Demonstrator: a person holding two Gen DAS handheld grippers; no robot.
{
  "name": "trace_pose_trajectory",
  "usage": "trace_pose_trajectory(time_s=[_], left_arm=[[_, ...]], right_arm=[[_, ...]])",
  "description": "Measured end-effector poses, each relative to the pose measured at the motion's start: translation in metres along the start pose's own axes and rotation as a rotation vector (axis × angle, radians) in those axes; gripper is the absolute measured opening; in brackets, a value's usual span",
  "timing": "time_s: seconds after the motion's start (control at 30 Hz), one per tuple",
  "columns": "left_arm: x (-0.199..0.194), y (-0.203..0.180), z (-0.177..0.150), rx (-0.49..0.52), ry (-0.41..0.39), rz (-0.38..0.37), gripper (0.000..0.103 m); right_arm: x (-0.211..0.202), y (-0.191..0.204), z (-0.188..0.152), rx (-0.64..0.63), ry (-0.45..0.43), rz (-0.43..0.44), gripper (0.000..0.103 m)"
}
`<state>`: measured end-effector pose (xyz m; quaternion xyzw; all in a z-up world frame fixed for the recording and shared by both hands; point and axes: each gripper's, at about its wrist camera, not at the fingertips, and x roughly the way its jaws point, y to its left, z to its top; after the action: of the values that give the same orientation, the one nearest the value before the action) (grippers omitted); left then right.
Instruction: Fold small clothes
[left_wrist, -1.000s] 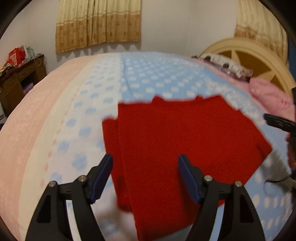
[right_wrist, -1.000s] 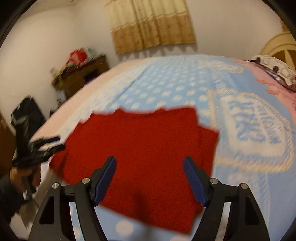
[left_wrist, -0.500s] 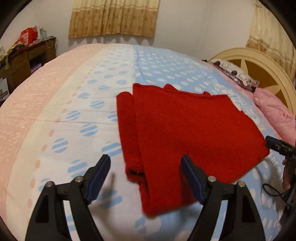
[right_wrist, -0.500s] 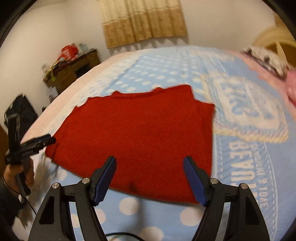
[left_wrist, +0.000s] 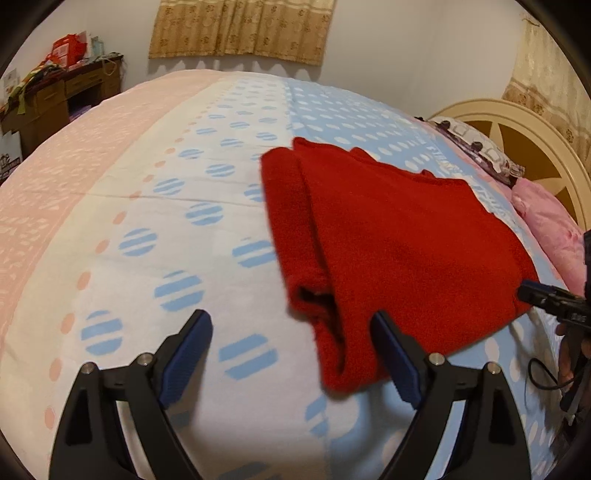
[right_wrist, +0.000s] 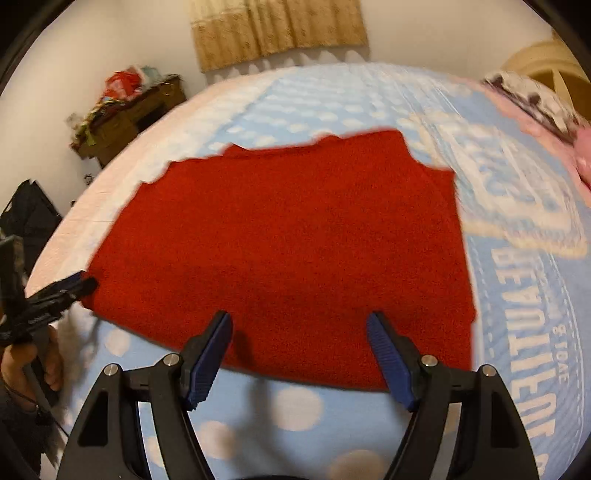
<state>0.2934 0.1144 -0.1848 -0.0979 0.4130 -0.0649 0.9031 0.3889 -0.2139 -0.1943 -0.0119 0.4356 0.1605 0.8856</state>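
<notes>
A red knitted garment (left_wrist: 399, 236) lies folded flat on the bed, with a folded sleeve along its left side. It fills the middle of the right wrist view (right_wrist: 288, 251). My left gripper (left_wrist: 291, 325) is open and empty just short of the garment's near left corner. My right gripper (right_wrist: 299, 325) is open and empty over the garment's near edge. The right gripper's tip shows at the far right of the left wrist view (left_wrist: 543, 299); the left gripper's tip shows at the left of the right wrist view (right_wrist: 59, 295).
The bed has a pink, white and blue dotted cover (left_wrist: 155, 206). A cream headboard (left_wrist: 517, 122) and pink pillow (left_wrist: 554, 229) are at the right. A cluttered wooden desk (left_wrist: 55, 96) stands by the far left wall. Curtains (left_wrist: 240, 26) hang behind.
The garment went from held up off the bed to lying flat on it. Both grippers stay open and have drawn back toward its near edge.
</notes>
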Motion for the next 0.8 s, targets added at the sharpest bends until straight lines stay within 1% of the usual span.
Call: trace_pose_trajectory(time_s=[0.1,0.13,0.2,0.27,0.3,0.37,0.4,0.43,0.53,0.7,0.8], left_arm=[[-0.003,0.007,-0.001,-0.027,-0.008,-0.007,0.094],[-0.003,0.008,-0.001,-0.028,-0.007,-0.011,0.094],[-0.003,0.007,-0.002,-0.021,-0.009,-0.009,0.094],[-0.002,0.008,-0.003,-0.019,-0.014,-0.008,0.095],[-0.002,0.008,-0.003,-0.019,-0.017,-0.010,0.096],[-0.004,0.009,-0.005,-0.020,-0.023,-0.011,0.097],[-0.004,0.010,-0.006,-0.019,-0.024,-0.013,0.098],[-0.004,0.010,-0.007,-0.020,-0.025,-0.016,0.099],[-0.004,0.013,-0.007,-0.028,-0.031,-0.033,0.100],[-0.005,0.011,-0.008,-0.020,-0.028,-0.028,0.100],[-0.009,0.012,-0.008,-0.023,-0.020,-0.027,0.100]], right_arm=[[-0.004,0.048,0.009,-0.100,-0.046,0.010,0.077],[-0.003,0.058,0.009,-0.121,-0.050,0.013,0.077],[0.006,0.091,0.012,-0.184,-0.058,0.020,0.077],[0.018,0.111,0.012,-0.213,-0.050,0.031,0.077],[0.024,0.117,0.012,-0.214,-0.036,0.042,0.077],[0.043,0.123,0.009,-0.182,0.020,0.096,0.077],[0.051,0.123,0.006,-0.171,0.037,0.092,0.077],[0.054,0.126,0.003,-0.189,0.012,0.068,0.077],[0.055,0.133,-0.004,-0.248,-0.003,0.030,0.077],[0.054,0.133,-0.004,-0.265,0.020,0.026,0.077],[0.047,0.132,-0.006,-0.261,0.010,0.030,0.077]])
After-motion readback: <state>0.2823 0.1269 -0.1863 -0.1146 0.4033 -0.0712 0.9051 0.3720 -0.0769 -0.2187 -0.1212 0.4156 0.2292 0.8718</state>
